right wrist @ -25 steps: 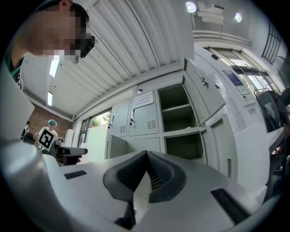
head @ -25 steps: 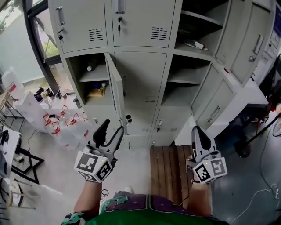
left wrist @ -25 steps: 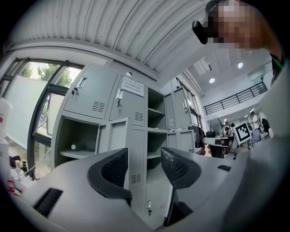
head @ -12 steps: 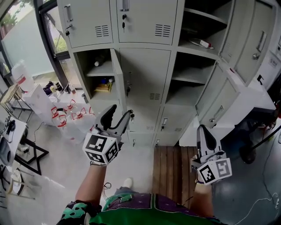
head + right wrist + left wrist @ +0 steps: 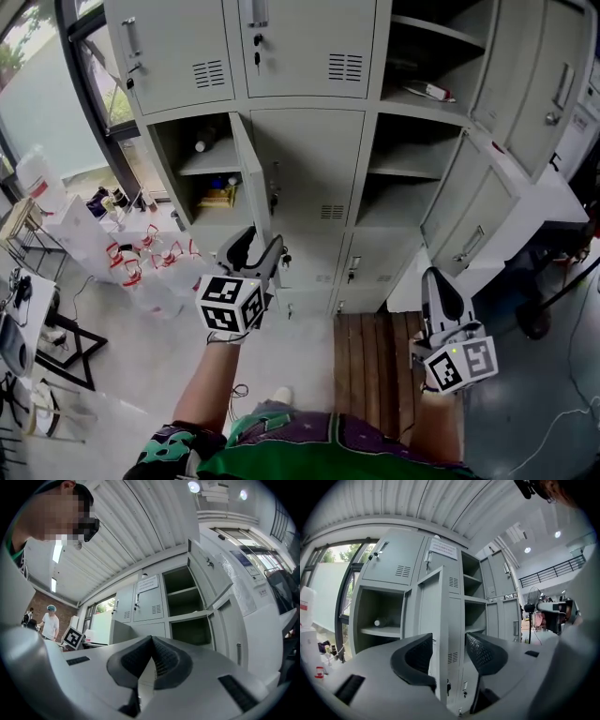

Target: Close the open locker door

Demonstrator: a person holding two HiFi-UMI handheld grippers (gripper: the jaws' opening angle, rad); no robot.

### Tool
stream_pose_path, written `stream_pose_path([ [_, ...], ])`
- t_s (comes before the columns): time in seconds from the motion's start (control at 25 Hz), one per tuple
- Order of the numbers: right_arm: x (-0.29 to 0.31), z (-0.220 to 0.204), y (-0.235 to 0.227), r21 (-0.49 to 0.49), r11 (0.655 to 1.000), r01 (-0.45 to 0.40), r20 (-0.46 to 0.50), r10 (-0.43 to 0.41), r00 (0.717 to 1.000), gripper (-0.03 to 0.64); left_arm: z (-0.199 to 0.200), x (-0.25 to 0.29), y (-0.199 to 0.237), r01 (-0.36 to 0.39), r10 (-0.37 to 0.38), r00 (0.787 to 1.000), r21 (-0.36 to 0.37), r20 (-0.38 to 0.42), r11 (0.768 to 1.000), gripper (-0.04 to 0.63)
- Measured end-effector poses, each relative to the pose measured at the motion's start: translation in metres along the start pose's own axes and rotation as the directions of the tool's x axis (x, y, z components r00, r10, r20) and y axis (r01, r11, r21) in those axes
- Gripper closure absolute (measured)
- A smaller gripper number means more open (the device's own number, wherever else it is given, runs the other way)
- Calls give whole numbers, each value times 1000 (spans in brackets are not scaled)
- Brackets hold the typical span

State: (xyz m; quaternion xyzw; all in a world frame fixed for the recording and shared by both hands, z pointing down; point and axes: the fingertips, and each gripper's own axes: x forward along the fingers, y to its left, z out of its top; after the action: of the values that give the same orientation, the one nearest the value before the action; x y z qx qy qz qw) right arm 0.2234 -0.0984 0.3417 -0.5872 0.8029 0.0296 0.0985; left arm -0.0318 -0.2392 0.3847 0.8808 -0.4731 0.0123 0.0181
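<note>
The grey locker bank fills the head view. One middle-row door [image 5: 249, 178] at the left stands swung out, edge-on to me, with its compartment [image 5: 202, 173] open behind it. My left gripper [image 5: 260, 246] is raised in front of that door's lower free edge, jaws open. In the left gripper view the door's edge [image 5: 439, 620] lines up in the gap of the left gripper [image 5: 449, 641]; I cannot tell whether they touch. My right gripper [image 5: 438, 289] hangs low at the right, shut and empty, also shown shut in its own view [image 5: 151, 641].
A bottle [image 5: 197, 143] and a yellow item [image 5: 215, 195] sit on shelves in the open compartment. Further locker doors [image 5: 466, 230] stand open at the right. A wooden pallet [image 5: 371, 352] lies on the floor ahead; white jugs [image 5: 141, 267] stand at the left by the window.
My left gripper has risen and moved right, up to the open door's lower edge. The right gripper stays low and shut.
</note>
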Motion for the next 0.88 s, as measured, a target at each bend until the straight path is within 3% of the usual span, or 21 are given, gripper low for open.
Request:
stream_pose_path([
  [0.4, 14, -9, -5, -4, 999, 35, -5, -35, 999, 611, -13, 31, 14, -18, 18, 999, -4, -34, 1000, 376],
  [0.48, 15, -10, -6, 0, 999, 37, -7, -37, 999, 611, -14, 32, 18, -33, 33, 999, 5, -34, 999, 441],
  [0.64, 19, -13, -5, 6, 999, 36, -9, -36, 999, 611, -14, 29, 20, -42, 44, 998, 50, -45, 998, 465],
  [0.88, 28, -19, 4, 15, 1000, 14, -15, -13, 1000, 611, -14, 15, 31, -66, 68, 997, 49, -36, 997, 477],
])
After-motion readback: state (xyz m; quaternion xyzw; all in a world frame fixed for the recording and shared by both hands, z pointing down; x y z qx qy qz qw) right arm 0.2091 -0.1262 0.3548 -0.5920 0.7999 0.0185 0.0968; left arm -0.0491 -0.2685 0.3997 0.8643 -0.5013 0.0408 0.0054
